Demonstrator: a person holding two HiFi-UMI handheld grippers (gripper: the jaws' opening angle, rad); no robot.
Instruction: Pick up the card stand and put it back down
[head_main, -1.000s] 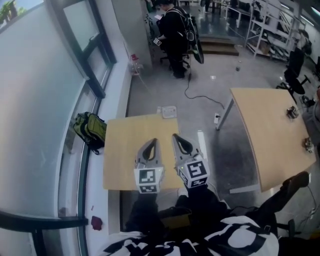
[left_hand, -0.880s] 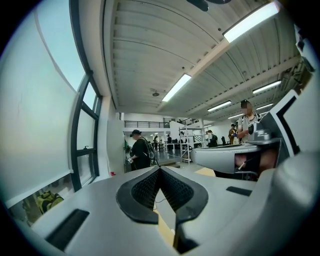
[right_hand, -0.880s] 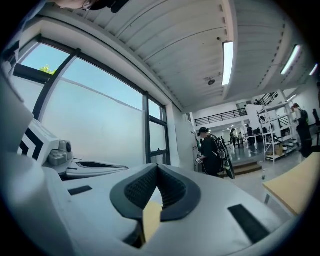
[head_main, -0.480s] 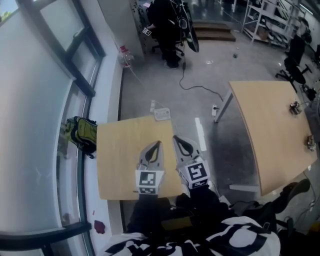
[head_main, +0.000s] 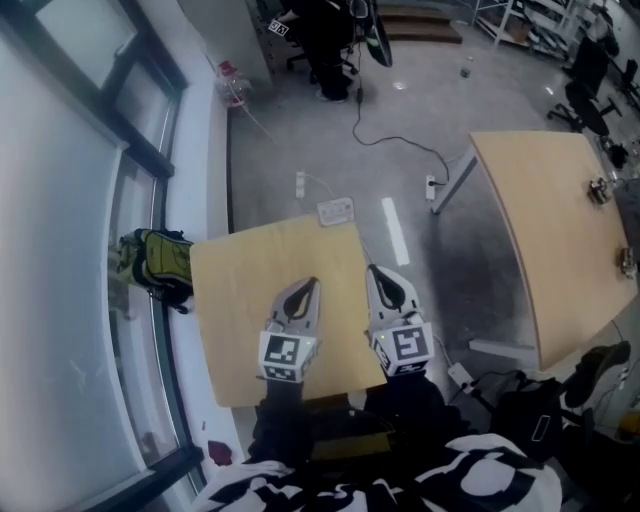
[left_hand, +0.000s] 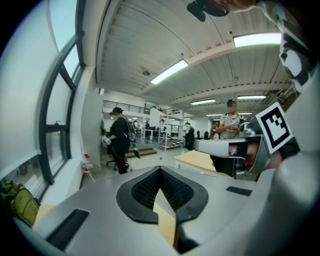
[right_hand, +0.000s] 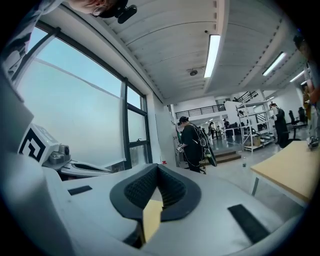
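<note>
Over the near edge of the small wooden table (head_main: 235, 300) we hold both tools side by side, the left gripper (head_main: 306, 290) and the right gripper (head_main: 380, 276), each pointing away from us toward the far side. The left gripper's jaws are closed tip to tip with nothing between them. The right gripper's jaws are closed and empty as well. In both gripper views only a sliver of the wooden tabletop shows through the gap behind the tips.

We cannot find the card stand in any view. The tabletop under the grippers is bare. A few small items (head_main: 600, 187) sit on the larger table (head_main: 545, 230) to the right, but they are too small for us to tell what they are.

On the floor we see a backpack (head_main: 160, 265) left of the small table, a power strip (head_main: 336, 210) just beyond its far edge, and a cable (head_main: 400, 150) running toward a person (head_main: 325, 25) at the far end of the room.

We judge that no part of the task shows as done. Nothing is held, lifted or set down. Finding the stand, gripping it, raising it and placing it back all appear to be left.
</note>
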